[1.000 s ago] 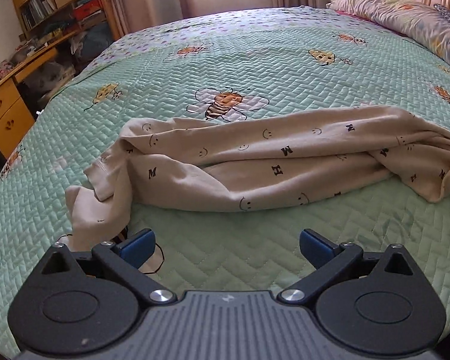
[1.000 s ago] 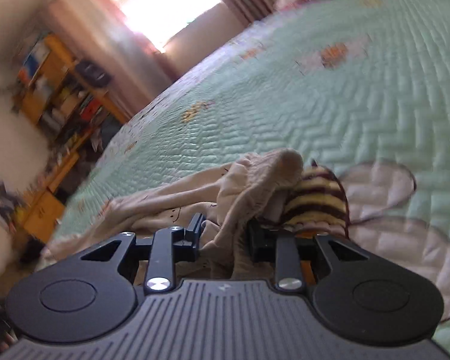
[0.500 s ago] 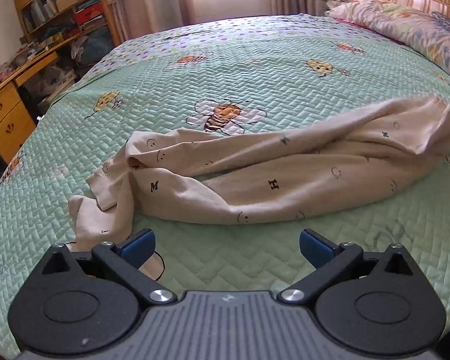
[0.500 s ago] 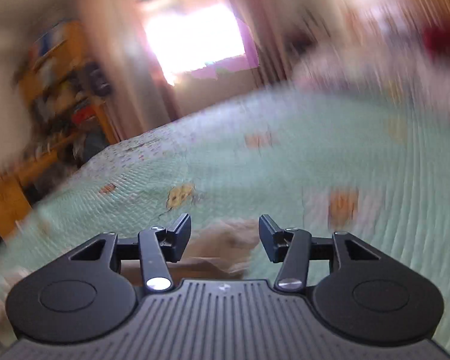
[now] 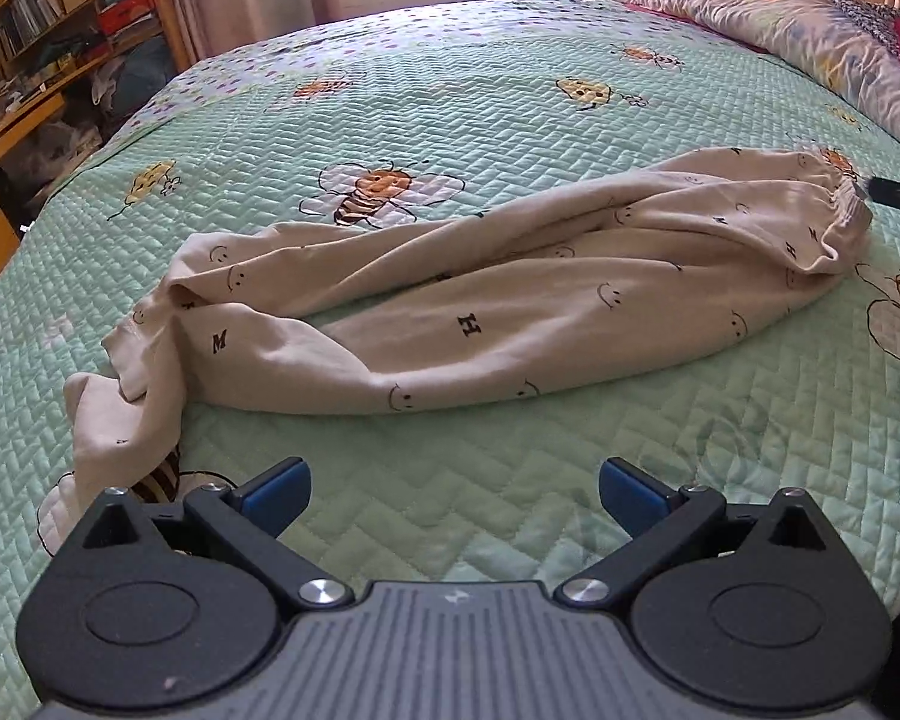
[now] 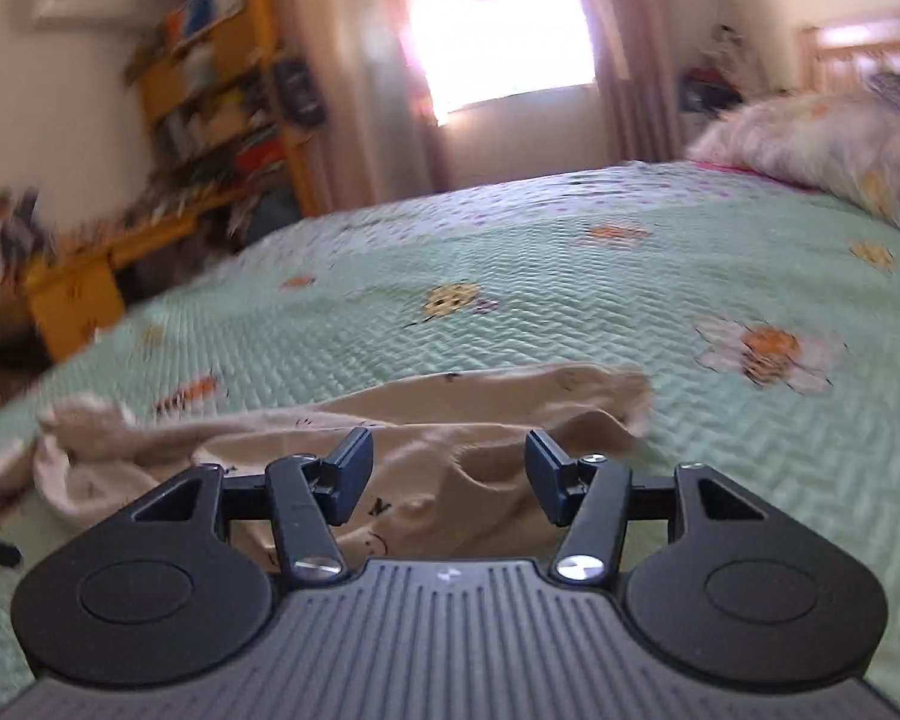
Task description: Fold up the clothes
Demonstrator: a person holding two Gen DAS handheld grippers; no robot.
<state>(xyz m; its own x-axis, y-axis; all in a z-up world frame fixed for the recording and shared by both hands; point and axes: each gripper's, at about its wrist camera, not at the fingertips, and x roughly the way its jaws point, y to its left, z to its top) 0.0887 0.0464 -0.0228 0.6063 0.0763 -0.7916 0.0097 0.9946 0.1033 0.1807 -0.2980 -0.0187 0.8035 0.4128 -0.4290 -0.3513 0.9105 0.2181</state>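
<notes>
From your left wrist camera, you see a pair of beige trousers (image 5: 480, 300) lying rumpled across a green quilted bedspread (image 5: 510, 90) printed with bees. The trousers run from lower left to upper right, their two legs loosely twisted over each other. The leg ends bunch at the left, one cuff (image 5: 114, 420) drooping toward your left gripper (image 5: 453, 495). The gathered waistband (image 5: 834, 204) sits at the far right. Your left gripper hovers over bare quilt just short of the trousers, its blue-padded jaws wide apart with nothing between them. A dark sliver at the right edge, by the waistband, may be your other gripper; you cannot be sure.

From your right wrist camera, which is somewhat blurred, you look along the bed toward a bright window (image 6: 498, 30) and a bookshelf (image 6: 222, 96). The waistband end of the trousers (image 6: 450, 438) lies directly beneath and beyond your right gripper (image 6: 447, 477). Its jaws are opening, and the pads press on nothing; cloth shows behind the gap, not in it.

The fabric looks like soft, light knit: limp, not slippery, not fragile. It will sag and drag rather than hold shape. The firmest holds are probably the thick elastic waistband and the hemmed cuffs; a pinch mid-leg would likely lift only one layer.
</notes>
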